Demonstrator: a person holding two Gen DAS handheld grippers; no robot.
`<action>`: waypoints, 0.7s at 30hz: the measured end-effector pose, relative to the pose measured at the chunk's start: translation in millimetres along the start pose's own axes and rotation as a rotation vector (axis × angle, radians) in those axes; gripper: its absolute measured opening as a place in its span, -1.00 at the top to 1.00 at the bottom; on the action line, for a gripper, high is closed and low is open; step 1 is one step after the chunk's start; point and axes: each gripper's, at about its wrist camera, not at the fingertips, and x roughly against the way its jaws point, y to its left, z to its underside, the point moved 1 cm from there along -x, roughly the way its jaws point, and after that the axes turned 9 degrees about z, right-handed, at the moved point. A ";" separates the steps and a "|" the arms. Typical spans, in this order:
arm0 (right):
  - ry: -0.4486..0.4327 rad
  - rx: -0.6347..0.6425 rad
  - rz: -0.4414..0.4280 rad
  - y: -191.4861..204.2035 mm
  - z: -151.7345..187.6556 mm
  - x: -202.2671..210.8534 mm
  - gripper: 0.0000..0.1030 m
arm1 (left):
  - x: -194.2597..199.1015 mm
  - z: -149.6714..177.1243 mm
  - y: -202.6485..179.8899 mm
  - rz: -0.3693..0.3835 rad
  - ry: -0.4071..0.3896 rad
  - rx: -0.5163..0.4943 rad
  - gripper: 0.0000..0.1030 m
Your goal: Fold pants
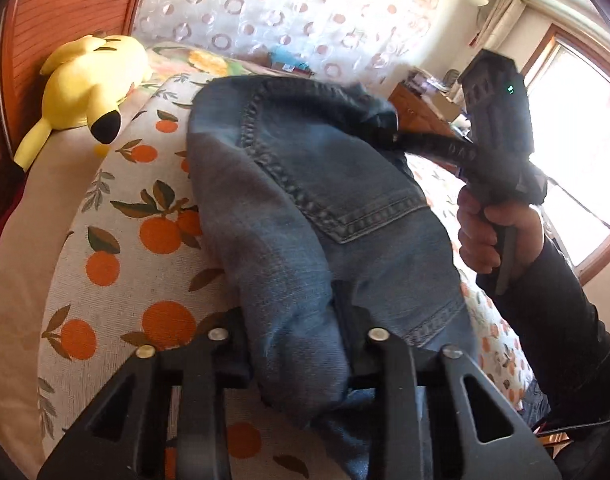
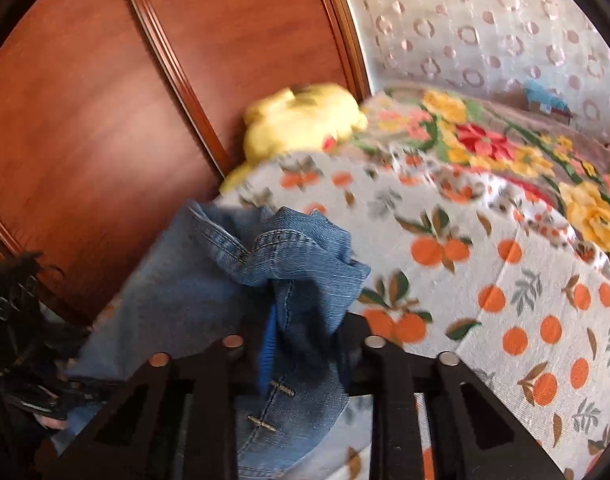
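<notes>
The pants [image 1: 305, 216] were blue denim, lighter and faded in some spots, with darker stitched seams. A bright blue strip showed inside them in the right wrist view. The bed sheet [image 1: 117, 240] was white with orange fruits and green and brown leaves. The plush toy [image 1: 85, 92] was yellow with a black ear tip. The blanket [image 2: 505, 148] had yellow and red flowers with green leaves. The curtain [image 1: 289, 12] was white with pink rings. The wardrobe [image 2: 105, 100] was reddish brown. Both grippers were black.
</notes>
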 end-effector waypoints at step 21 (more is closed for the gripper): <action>-0.200 0.117 -0.102 100.5 -98.5 14.1 0.69 | 137.5 -80.8 35.8 -0.126 -0.266 -0.056 0.52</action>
